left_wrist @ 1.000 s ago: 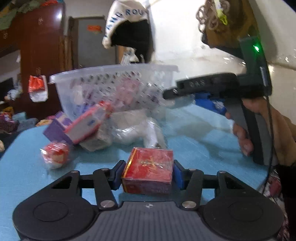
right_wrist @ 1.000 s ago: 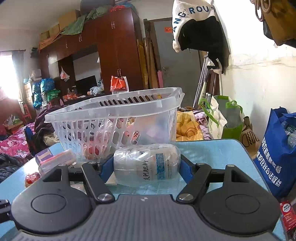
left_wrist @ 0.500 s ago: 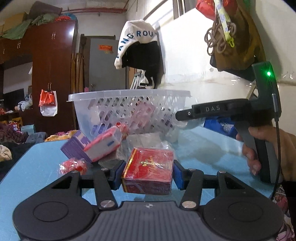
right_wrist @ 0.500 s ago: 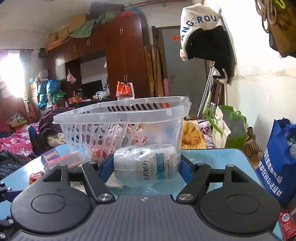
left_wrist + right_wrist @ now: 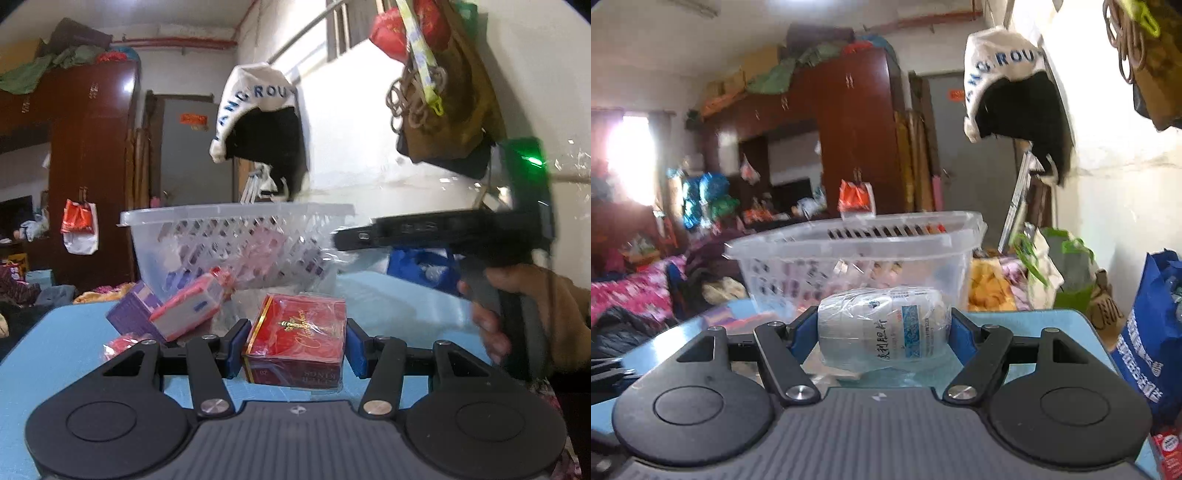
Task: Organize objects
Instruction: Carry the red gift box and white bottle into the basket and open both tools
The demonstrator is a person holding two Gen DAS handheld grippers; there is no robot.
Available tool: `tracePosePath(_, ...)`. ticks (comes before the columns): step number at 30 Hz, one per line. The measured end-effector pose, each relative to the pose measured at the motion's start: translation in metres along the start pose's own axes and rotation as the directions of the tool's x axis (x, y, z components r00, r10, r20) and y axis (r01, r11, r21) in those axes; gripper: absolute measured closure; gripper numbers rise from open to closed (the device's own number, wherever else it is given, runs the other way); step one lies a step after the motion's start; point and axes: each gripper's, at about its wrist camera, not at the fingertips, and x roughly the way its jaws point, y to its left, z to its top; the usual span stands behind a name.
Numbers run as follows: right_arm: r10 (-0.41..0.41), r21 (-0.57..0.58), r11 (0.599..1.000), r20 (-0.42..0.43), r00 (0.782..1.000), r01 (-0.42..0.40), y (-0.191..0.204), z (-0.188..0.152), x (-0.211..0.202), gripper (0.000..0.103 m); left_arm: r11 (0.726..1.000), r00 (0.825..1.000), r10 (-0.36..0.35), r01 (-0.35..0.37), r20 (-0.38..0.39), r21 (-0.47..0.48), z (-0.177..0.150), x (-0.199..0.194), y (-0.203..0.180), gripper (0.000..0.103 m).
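my left hand-held gripper (image 5: 293, 349) clamps a red box (image 5: 297, 341), just in front of the basket (image 5: 236, 236) | my right hand-held gripper (image 5: 882, 330) clamps a wrapped white bottle (image 5: 882, 328) lying sideways, near side of basket | pink box (image 5: 188, 308) and purple box (image 5: 129, 310) lean at basket's foot | blue surface (image 5: 55, 332) under basket
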Motion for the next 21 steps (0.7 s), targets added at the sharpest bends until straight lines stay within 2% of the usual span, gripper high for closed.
tracePosePath(3, 0.004, -0.007, 1.0, 0.018, 1.0, -0.004, 0.001, 0.0, -0.008, 0.029, 0.998, 0.999, 0.018, -0.016, 0.03, -0.058, 0.005, -0.002, 0.009, 0.046)
tracePosePath(7, 0.069, 0.032, 0.997, 0.017, 0.997, -0.07, -0.005, 0.011, -0.011, 0.029, 0.994, 0.997, 0.04, -0.033, 0.065, -0.108, 0.024, -0.004, 0.023, 0.046)
tracePosePath(11, 0.033, -0.041, 0.999, 0.052, 0.998, -0.031, 0.004, 0.049, -0.004, 0.029, 0.993, 0.987, 0.099, -0.089, 0.13, -0.08, 0.07, 0.003, 0.033, 0.046)
tracePosePath(14, 0.026, -0.057, 0.998, 0.059, 0.998, -0.023, 0.004, 0.08, 0.016, 0.029, 0.994, 0.985, 0.101, -0.092, 0.14, -0.065, 0.115, 0.026, 0.039, 0.046)
tracePosePath(17, -0.019, -0.078, 0.997, 0.042, 0.999, 0.022, -0.001, 0.106, 0.05, 0.029, 0.988, 0.993, 0.093, -0.084, 0.069, -0.127, 0.154, 0.066, 0.054, 0.046)
tracePosePath(18, -0.04, -0.075, 0.996, 0.025, 0.999, 0.042, -0.003, 0.11, 0.063, 0.029, 0.985, 0.995, 0.086, -0.078, 0.043, -0.151, 0.162, 0.08, 0.058, 0.046)
tracePosePath(21, -0.036, -0.069, 0.997, -0.048, 0.998, 0.033, -0.012, 0.114, 0.097, 0.029, 0.977, 0.994, 0.077, -0.089, -0.072, -0.192, 0.175, 0.129, 0.068, 0.046)
